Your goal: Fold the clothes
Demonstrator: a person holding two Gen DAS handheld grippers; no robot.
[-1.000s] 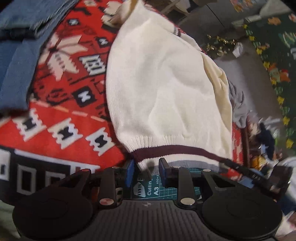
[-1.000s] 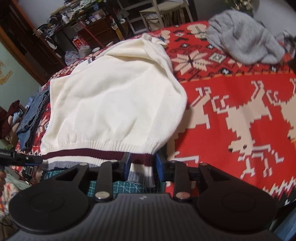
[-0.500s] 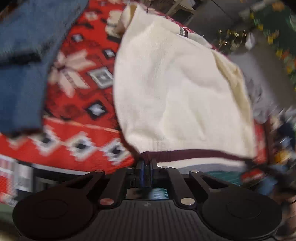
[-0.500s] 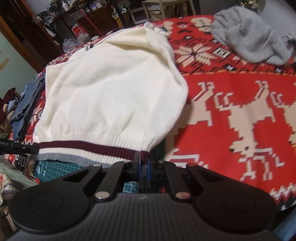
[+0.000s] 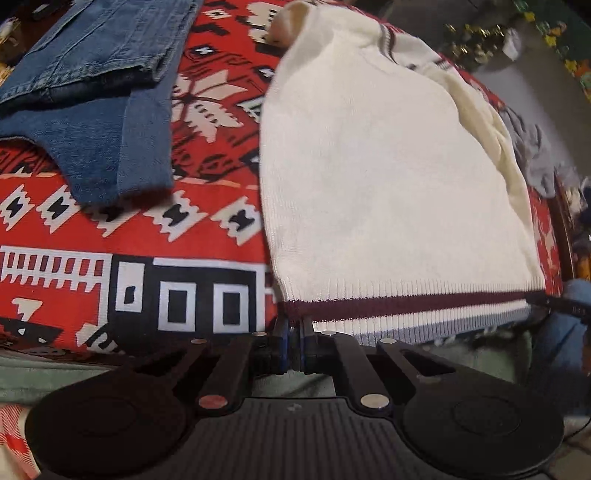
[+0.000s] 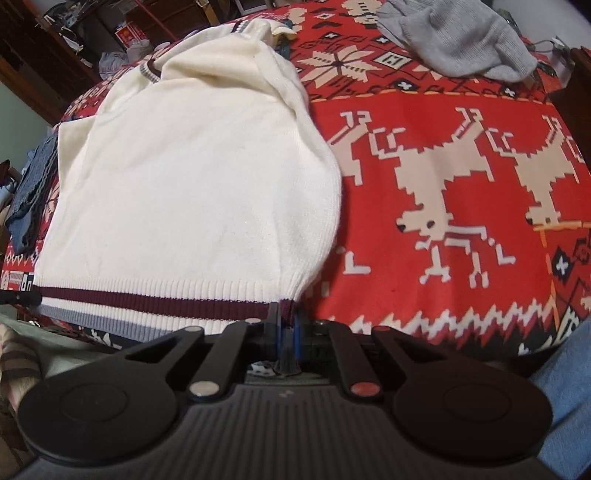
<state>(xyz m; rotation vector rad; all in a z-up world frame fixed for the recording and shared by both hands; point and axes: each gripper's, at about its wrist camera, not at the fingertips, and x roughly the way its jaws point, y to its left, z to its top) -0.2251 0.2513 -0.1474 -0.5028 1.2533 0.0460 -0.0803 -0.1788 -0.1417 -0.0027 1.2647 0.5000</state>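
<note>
A cream knit sweater (image 5: 369, 166) with a maroon and grey striped hem lies on a red patterned blanket (image 5: 110, 229); it also shows in the right wrist view (image 6: 192, 184). My left gripper (image 5: 293, 328) is shut on the hem's left corner. My right gripper (image 6: 284, 325) is shut on the hem's right corner, with fabric pinched between the blue pads. The hem is stretched straight between the two grippers at the blanket's near edge. The sleeves are folded in at the far end.
Folded blue jeans (image 5: 92, 92) lie left of the sweater, also seen in the right wrist view (image 6: 33, 192). A grey garment (image 6: 458, 40) lies at the far right on the blanket (image 6: 461, 184). Cluttered furniture (image 6: 74, 33) stands beyond the bed.
Both grippers were open around the hem corners one second ago and have closed on them. The hem has been drawn toward the near edge and pulled taut.
</note>
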